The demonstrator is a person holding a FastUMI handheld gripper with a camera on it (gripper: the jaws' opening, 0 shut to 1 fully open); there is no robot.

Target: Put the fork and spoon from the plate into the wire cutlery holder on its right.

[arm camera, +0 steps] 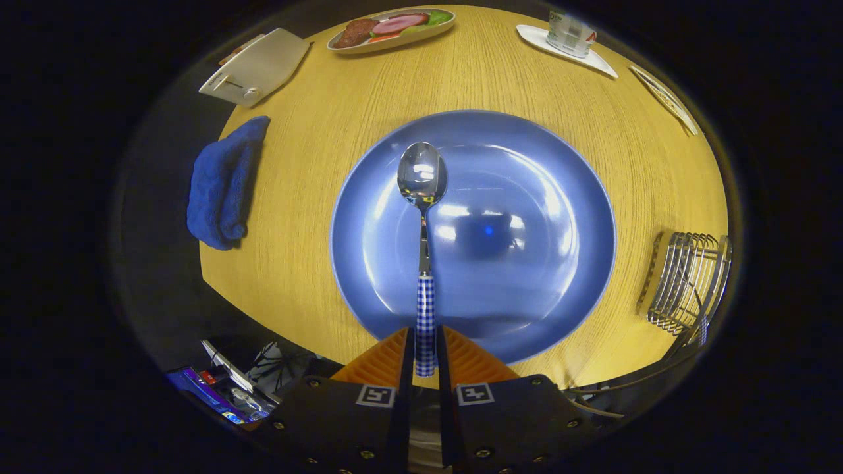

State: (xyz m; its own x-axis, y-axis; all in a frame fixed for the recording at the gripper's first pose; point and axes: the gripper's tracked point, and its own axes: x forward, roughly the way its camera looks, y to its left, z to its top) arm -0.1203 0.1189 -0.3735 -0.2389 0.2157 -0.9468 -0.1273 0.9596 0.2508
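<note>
Between my two fingers the spoon [422, 197] is clamped by its checked handle, both fingers pressing on it from either side, so my gripper [425, 342] is closed on the spoon and carrying it; the bowl of the spoon points straight ahead of the fingertips and hangs over the blue plate [527, 276], which lies on the round wooden table [296, 230] beneath. From how it sits I judge the spoon to be lifted off the plate, though I cannot tell for certain how high. No cutlery lies on the plate now. Off to the right of the plate, well apart from my fingers, stands the wire cutlery holder [685, 283], and a slim handle with what looks like a checked end leans in it; I take that to be the fork [703, 316], already dropped in, though it is small and near the blurred margin, so I say this with some doubt. If so, half the job is done and the spoon is the half left: I have it in hand, and what remains is to swing it right, over the holder, and let it go there. Beyond the plate sit a dish of food [392, 29], a toaster [257, 67] and a blue cloth [222, 184], none of which concern me
</note>
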